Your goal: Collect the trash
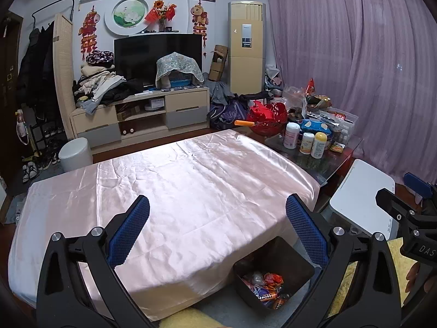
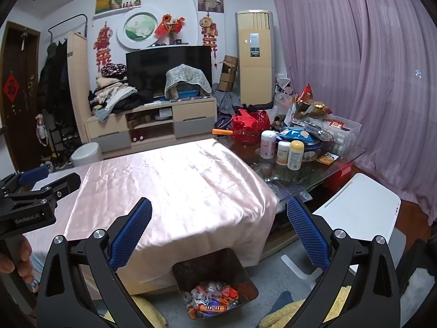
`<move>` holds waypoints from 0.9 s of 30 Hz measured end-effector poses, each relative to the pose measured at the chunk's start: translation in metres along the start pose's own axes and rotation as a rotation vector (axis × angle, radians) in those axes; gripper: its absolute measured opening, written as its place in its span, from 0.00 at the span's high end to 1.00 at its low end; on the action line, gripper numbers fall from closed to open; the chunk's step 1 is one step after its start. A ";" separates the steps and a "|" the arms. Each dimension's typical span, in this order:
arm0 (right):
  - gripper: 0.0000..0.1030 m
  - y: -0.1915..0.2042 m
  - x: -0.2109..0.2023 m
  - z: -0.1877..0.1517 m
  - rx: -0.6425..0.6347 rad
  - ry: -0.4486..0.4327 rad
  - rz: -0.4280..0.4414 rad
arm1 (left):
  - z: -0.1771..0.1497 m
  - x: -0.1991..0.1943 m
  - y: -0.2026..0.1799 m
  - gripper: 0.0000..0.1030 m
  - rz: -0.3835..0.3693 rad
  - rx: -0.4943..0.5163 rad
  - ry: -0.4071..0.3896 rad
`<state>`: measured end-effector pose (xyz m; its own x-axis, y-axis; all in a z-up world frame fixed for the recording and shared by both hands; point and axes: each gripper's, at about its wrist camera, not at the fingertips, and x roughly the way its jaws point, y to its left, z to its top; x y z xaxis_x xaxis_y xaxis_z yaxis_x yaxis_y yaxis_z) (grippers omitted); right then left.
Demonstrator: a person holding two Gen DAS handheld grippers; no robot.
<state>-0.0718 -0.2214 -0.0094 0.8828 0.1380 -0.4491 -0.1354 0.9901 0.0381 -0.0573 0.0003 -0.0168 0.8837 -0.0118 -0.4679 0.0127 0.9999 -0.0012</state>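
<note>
A dark bin [image 1: 297, 259] [image 2: 188, 269] stands on the floor at the table's near corner, holding several colourful wrappers [image 1: 266, 287] [image 2: 211, 298]. The table is covered by a pink satin cloth [image 1: 177, 191] [image 2: 169, 186] with nothing lying on it. My left gripper [image 1: 217, 205] hovers open above the cloth's near edge, blue pads wide apart and nothing between them. My right gripper [image 2: 218, 209] is also open, held above the bin and the cloth's corner. Each gripper's body shows at the edge of the other's view, with a hand on the handle.
A glass side table [image 2: 341, 161] to the right carries bottles [image 2: 295, 154], snack bags, a red bowl [image 2: 248, 127] and boxes. A white stool [image 2: 363, 213] stands right of the bin. A white round bin [image 1: 75, 154], TV stand and purple curtain lie beyond.
</note>
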 end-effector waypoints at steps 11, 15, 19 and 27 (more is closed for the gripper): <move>0.03 0.001 0.001 0.001 0.002 0.005 -0.006 | 0.000 0.000 0.000 0.08 -0.001 -0.003 0.002; 0.03 0.001 0.001 0.000 0.003 0.004 -0.008 | -0.001 0.000 0.000 0.08 0.000 -0.003 0.003; 0.03 0.001 0.000 -0.001 0.001 0.004 -0.009 | -0.001 0.000 0.001 0.08 -0.001 -0.004 0.002; 0.03 0.000 0.000 -0.001 0.005 0.006 -0.011 | -0.001 0.000 -0.001 0.08 -0.004 -0.003 0.004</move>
<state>-0.0717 -0.2213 -0.0103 0.8813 0.1273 -0.4551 -0.1238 0.9916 0.0377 -0.0576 -0.0006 -0.0177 0.8817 -0.0154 -0.4715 0.0144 0.9999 -0.0059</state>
